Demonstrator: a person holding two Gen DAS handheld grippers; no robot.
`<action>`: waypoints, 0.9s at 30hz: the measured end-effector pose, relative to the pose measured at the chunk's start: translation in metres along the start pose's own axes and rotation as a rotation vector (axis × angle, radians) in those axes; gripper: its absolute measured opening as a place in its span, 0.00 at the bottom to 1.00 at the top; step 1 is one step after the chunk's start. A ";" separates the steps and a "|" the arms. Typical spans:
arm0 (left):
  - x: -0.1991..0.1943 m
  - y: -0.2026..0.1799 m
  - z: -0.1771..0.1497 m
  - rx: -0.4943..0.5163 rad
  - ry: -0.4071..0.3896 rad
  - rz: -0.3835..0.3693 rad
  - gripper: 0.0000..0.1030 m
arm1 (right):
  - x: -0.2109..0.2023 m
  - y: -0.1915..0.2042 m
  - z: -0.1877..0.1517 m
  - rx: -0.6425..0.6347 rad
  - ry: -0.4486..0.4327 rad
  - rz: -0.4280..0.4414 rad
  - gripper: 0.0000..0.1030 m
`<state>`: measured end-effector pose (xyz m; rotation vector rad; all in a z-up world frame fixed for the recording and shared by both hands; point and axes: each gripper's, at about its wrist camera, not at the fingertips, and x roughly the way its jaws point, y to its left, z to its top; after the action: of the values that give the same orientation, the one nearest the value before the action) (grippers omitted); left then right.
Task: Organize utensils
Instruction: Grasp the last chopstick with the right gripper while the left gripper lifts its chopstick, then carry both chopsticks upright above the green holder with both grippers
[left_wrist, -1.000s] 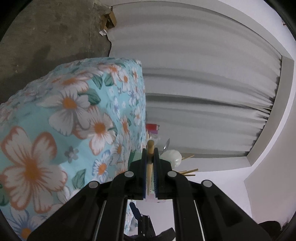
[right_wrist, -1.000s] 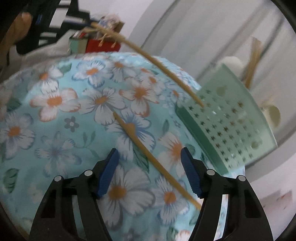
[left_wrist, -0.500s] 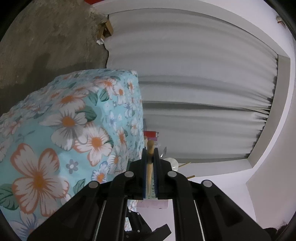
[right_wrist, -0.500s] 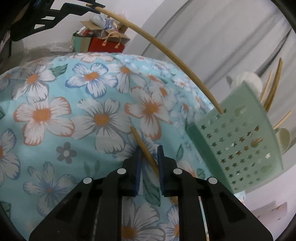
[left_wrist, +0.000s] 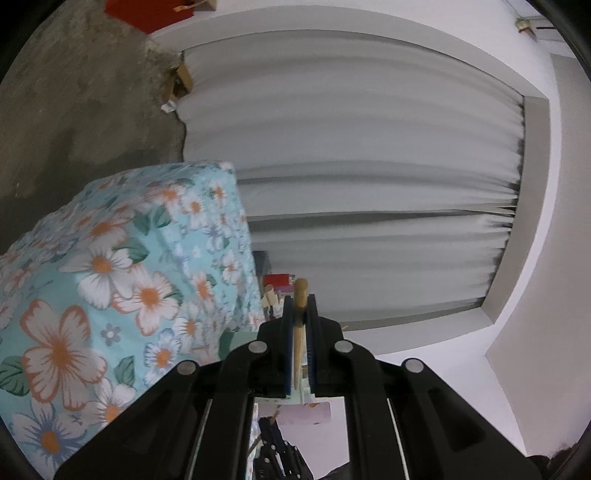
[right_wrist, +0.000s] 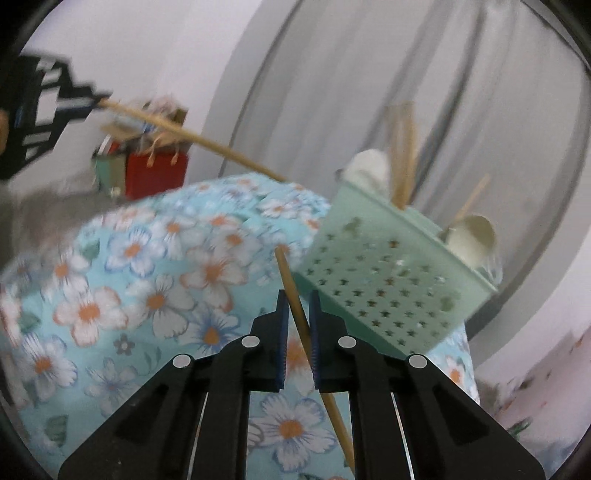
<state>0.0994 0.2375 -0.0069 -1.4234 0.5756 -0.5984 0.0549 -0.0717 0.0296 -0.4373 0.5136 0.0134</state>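
The left gripper (left_wrist: 300, 314) has its jaws clenched on a wooden chopstick (left_wrist: 300, 325), whose rounded end pokes out just past the blue pads; in the left wrist view the stick runs straight back between them. In the right wrist view that same gripper shows blurred at the upper left (right_wrist: 96, 102), with its chopstick (right_wrist: 192, 139) reaching out long and slanting down over the counter toward the basket. The right gripper (right_wrist: 296, 299) is closing its jaws on a second chopstick (right_wrist: 295, 306), which lies slantwise between the blue pads, its upper tip clear of the pads near the basket's lower corner and its lower part running down and to the right past the black frame. This stick appears lifted off the floral cloth (right_wrist: 155, 280) that covers the counter, though the blur leaves that unsure. The mint-green perforated basket (right_wrist: 384, 291) stands on the cloth at the right, tilted in the view, and holds several more wooden sticks (right_wrist: 402, 162) upright along with pale spoon-like utensils (right_wrist: 474, 236). Behind the counter hang grey curtains (left_wrist: 369, 177), and a red bag (right_wrist: 155, 173) sits on the floor beyond the far edge of the cloth.
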 end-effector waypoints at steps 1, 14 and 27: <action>-0.001 -0.004 0.000 0.008 -0.002 -0.006 0.05 | -0.005 -0.005 0.001 0.023 -0.007 0.000 0.08; -0.005 -0.072 -0.024 0.206 0.013 -0.071 0.05 | -0.053 -0.077 0.012 0.353 -0.106 0.043 0.04; 0.008 -0.126 -0.056 0.437 0.060 -0.110 0.05 | -0.073 -0.145 0.009 0.623 -0.211 0.263 0.04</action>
<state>0.0617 0.1848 0.1153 -1.0310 0.3845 -0.8020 0.0130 -0.1926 0.1299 0.2415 0.3399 0.1476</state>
